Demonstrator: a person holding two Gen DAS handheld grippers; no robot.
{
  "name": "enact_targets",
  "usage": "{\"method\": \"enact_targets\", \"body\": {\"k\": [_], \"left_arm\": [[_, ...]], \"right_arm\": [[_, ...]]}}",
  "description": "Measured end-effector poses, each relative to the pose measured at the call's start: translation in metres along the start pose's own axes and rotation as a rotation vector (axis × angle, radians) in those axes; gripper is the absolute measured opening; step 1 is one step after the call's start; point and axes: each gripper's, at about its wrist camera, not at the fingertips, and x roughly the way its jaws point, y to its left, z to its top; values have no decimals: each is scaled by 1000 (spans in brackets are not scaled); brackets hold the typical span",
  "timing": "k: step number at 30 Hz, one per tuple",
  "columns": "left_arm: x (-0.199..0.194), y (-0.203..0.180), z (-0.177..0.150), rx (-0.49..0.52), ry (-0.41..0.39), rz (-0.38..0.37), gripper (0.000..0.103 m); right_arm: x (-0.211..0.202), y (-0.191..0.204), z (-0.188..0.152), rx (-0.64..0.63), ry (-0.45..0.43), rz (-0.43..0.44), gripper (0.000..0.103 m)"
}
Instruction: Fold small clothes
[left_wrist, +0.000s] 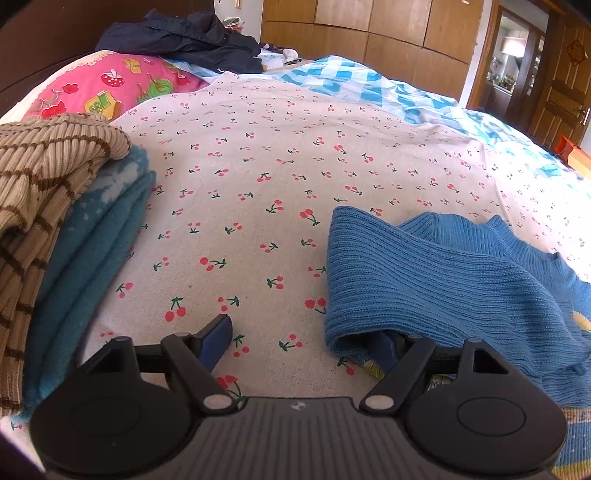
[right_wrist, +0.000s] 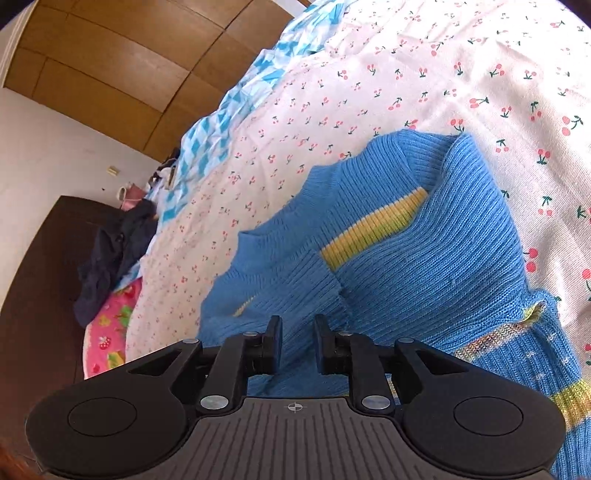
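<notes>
A small blue ribbed sweater (left_wrist: 443, 280) with yellow stripes lies on the cherry-print bed sheet (left_wrist: 258, 177). In the left wrist view a sleeve is folded over toward the left. My left gripper (left_wrist: 303, 343) is open wide; its right finger is tucked under the sleeve's cuff edge, its left finger (left_wrist: 218, 339) rests on bare sheet. In the right wrist view the sweater (right_wrist: 424, 251) fills the middle, with a sleeve folded across the body. My right gripper (right_wrist: 297, 343) hovers just over it, jaws narrowly apart with nothing between them.
A stack of folded clothes, a tan striped knit (left_wrist: 40, 206) on a teal one (left_wrist: 96, 236), sits at the left. A pink pillow (left_wrist: 110, 88), a dark jacket (left_wrist: 184, 37) and a blue checked quilt (left_wrist: 369, 85) lie at the far side. Wooden wardrobes stand behind.
</notes>
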Motion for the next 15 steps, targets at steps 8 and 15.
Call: {"method": "enact_targets", "body": {"k": [8, 15], "left_arm": [[-1, 1, 0, -6, -1, -7, 82], [-2, 0, 0, -5, -2, -14, 82]], "right_arm": [[7, 1, -1, 9, 34, -77, 29], [14, 6, 8, -3, -9, -106, 28]]}}
